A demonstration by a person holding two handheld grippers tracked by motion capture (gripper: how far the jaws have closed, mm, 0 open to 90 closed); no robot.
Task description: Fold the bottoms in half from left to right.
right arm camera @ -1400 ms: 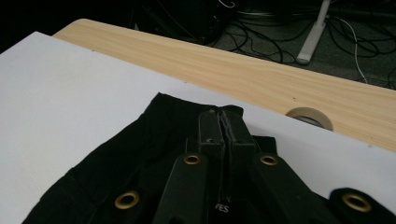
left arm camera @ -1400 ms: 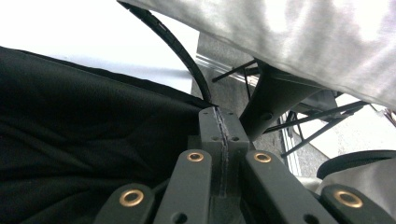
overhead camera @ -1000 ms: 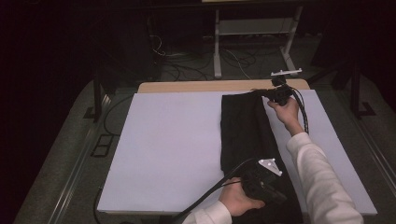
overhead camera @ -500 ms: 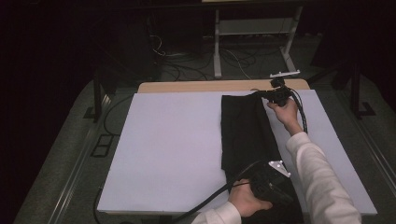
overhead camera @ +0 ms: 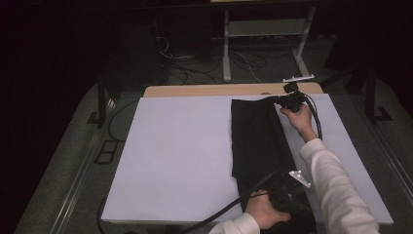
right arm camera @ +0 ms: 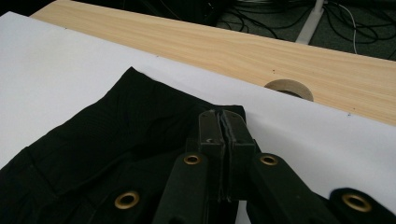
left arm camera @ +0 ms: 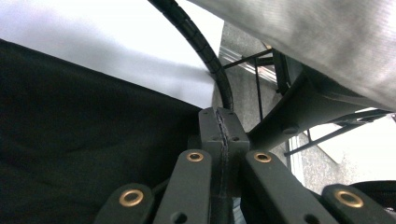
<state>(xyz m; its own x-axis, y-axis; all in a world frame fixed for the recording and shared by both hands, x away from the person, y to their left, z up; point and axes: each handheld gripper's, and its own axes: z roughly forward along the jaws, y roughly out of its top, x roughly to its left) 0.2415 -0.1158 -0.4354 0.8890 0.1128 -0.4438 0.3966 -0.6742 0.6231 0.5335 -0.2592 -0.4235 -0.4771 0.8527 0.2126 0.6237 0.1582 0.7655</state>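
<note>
A long black cloth (overhead camera: 255, 136) lies folded lengthwise on the right half of a white sheet (overhead camera: 180, 146). My right gripper (overhead camera: 278, 99) is at the cloth's far right corner. In the right gripper view, the right gripper (right arm camera: 223, 123) has its jaws shut on that corner of the cloth (right arm camera: 116, 130). My left gripper (overhead camera: 286, 189) sits at the cloth's near end by the table's front edge. The left gripper view shows the left gripper (left arm camera: 219, 126) with jaws pressed together and the cloth (left arm camera: 70, 140) running up to them from the left.
The white sheet covers a wooden table (overhead camera: 204, 90) whose bare strip (right arm camera: 280, 51) has a round hole (right arm camera: 288, 87) in it. A thick cable (overhead camera: 214, 214) trails off the front edge from my left gripper. Table legs and cables stand on the dark floor beyond.
My left gripper has slid a little to the right along the cloth's near end. The right gripper has stayed at the far corner.
</note>
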